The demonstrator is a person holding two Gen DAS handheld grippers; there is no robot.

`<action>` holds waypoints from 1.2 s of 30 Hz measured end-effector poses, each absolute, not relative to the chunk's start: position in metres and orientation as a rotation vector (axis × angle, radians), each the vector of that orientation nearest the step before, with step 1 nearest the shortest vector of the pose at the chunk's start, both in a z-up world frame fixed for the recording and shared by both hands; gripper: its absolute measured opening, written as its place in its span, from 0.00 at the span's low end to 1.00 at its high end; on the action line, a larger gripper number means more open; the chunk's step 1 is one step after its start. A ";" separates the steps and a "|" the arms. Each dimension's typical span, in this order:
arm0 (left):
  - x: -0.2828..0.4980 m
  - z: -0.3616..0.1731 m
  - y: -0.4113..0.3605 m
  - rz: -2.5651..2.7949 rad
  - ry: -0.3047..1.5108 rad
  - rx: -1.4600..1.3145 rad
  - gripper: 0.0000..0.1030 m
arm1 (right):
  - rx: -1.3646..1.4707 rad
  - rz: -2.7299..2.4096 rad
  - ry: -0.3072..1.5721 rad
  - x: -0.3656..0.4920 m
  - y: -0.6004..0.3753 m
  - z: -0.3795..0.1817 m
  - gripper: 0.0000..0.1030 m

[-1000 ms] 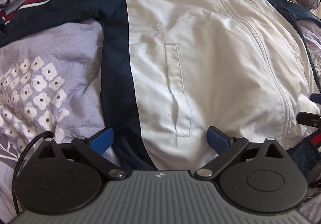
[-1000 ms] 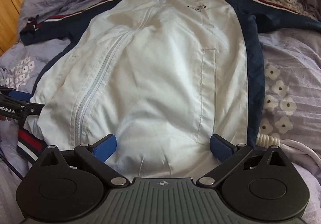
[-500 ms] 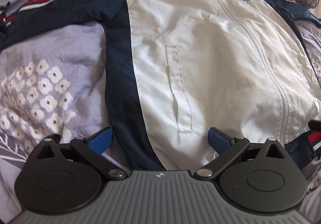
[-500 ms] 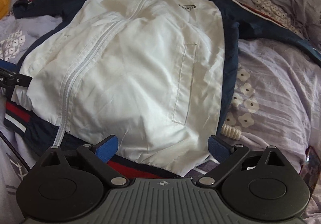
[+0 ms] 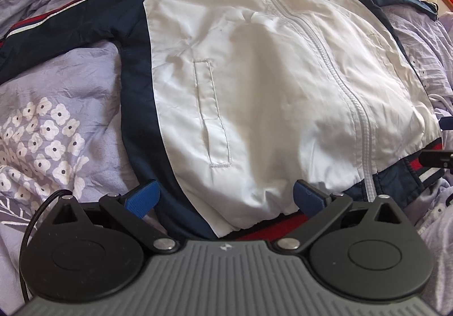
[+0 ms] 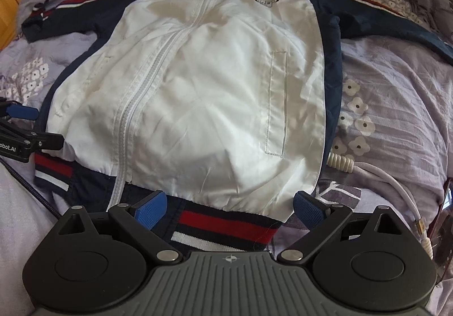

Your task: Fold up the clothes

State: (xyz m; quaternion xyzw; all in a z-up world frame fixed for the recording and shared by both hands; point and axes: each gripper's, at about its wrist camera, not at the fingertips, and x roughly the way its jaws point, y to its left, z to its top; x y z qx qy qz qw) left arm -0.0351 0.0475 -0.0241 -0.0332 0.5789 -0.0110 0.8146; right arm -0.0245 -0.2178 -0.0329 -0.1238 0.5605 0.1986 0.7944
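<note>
A white and navy jacket (image 6: 203, 95) lies face up and zipped on the bed (image 6: 396, 95), collar at the far end from both tools and both sleeves spread out to the sides. The left tool (image 5: 225, 197) hangs released over the near hem, its blue fingers (image 5: 143, 198) spread wide with the left front panel and navy side stripe between them, gripping nothing. The right tool (image 6: 230, 207) is likewise released, its fingers (image 6: 151, 207) straddling the striped waistband (image 6: 223, 224) just ahead of it. The garment looks flattened and ready, so the step in hand is probably the first fold, most likely bringing a sleeve or a side panel across the front. To do it well, each tool should pinch a clean edge rather than the loose puffed fabric in the middle: the left sleeve (image 5: 65, 27), stretching away to the left of the left tool, wants a grip near its cuff. The slippery shell will probably slide, so lifting low and laying the fabric down flat should help. A white coiled cable (image 6: 344, 161) lies just right of the hem and could snag.
</note>
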 end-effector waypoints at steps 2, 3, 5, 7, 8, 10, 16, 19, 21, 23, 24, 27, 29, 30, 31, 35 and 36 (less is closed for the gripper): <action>-0.036 -0.024 0.048 -0.014 1.234 -0.069 0.98 | -0.292 0.441 1.204 -0.027 -0.212 -0.032 0.94; -0.036 -0.024 0.048 -0.011 1.234 -0.067 0.98 | -0.305 0.448 1.202 -0.029 -0.209 -0.031 0.94; -0.037 -0.024 0.047 -0.004 1.234 -0.064 0.98 | -0.332 0.455 1.194 -0.032 -0.205 -0.029 0.94; -0.037 -0.022 0.047 -0.004 1.233 -0.060 0.98 | -0.359 0.457 1.185 -0.034 -0.201 -0.026 0.94; -0.037 -0.021 0.047 -0.008 1.232 -0.058 0.98 | -0.374 0.455 1.181 -0.034 -0.199 -0.024 0.94; -0.034 -0.015 0.050 -0.020 1.226 -0.080 0.98 | -0.390 0.443 1.185 -0.032 -0.198 -0.019 0.94; -0.020 0.008 0.068 -0.040 1.227 -0.263 0.98 | -0.316 0.445 1.246 -0.015 -0.200 -0.002 0.94; -0.017 0.017 0.056 -0.036 1.217 -0.182 0.98 | -0.351 0.437 1.242 -0.012 -0.195 0.005 0.94; -0.017 0.019 0.045 -0.042 1.216 -0.111 0.98 | -0.375 0.448 1.233 -0.013 -0.191 0.010 0.94; -0.019 0.019 0.035 -0.068 1.217 -0.065 0.98 | -0.394 0.461 1.224 -0.014 -0.186 0.015 0.94; -0.019 0.019 0.032 -0.075 1.218 -0.046 0.98 | -0.405 0.465 1.220 -0.015 -0.184 0.017 0.95; -0.019 0.020 0.030 -0.068 1.213 -0.012 0.98 | -0.443 0.466 1.207 -0.017 -0.178 0.020 0.95; -0.019 0.020 0.032 -0.071 1.211 -0.019 0.98 | -0.455 0.467 1.204 -0.017 -0.176 0.020 0.95; -0.020 0.019 0.032 -0.071 1.214 -0.024 0.98 | -0.455 0.467 1.207 -0.017 -0.175 0.019 0.95; -0.020 0.019 0.032 -0.071 1.219 -0.029 0.98 | -0.451 0.465 1.212 -0.016 -0.176 0.019 0.95; -0.020 0.014 0.035 -0.050 1.239 -0.041 0.98 | -0.435 0.462 1.226 -0.016 -0.177 0.017 0.95; -0.020 0.013 0.035 -0.049 1.241 -0.047 0.98 | -0.433 0.462 1.228 -0.016 -0.178 0.016 0.95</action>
